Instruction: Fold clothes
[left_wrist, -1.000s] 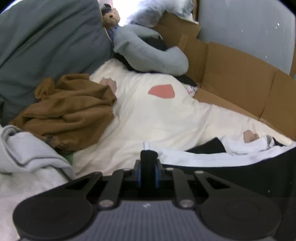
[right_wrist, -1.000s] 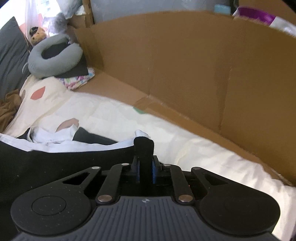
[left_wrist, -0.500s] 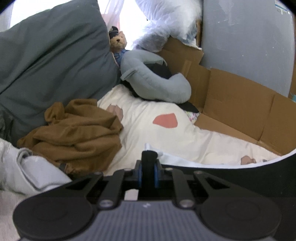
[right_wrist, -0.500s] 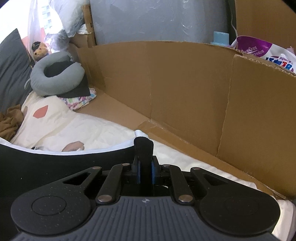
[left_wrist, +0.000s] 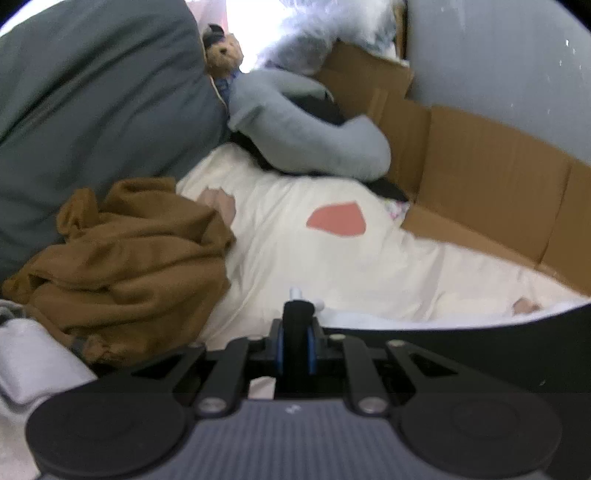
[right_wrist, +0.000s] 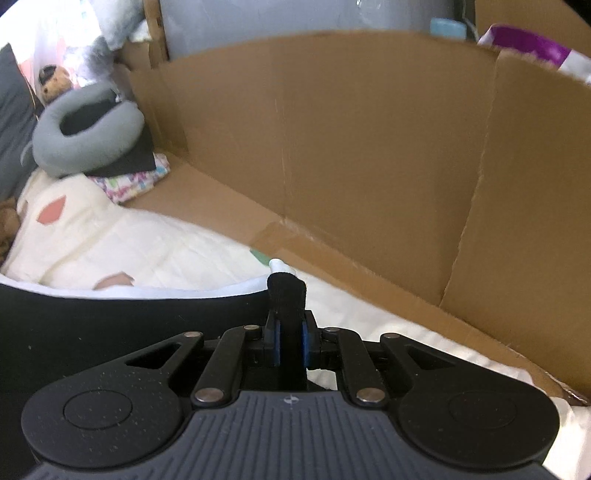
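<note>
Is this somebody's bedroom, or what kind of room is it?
Probably a bedroom, on a bed: a cream quilt covers the surface, a big grey pillow leans at its far end with a teddy bear beside it, and loose clothes like a brown garment wait nearby.

Both grippers are showing matte black linkage arms with silver pivot screws, blue-edged finger mounts and a ribbed grey housing: the left gripper (left_wrist: 298, 314) and the right gripper (right_wrist: 287, 291).

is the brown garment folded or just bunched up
Bunched up, not folded: the brown garment lies in a crumpled heap of uneven creases against the dark pillow.
</note>
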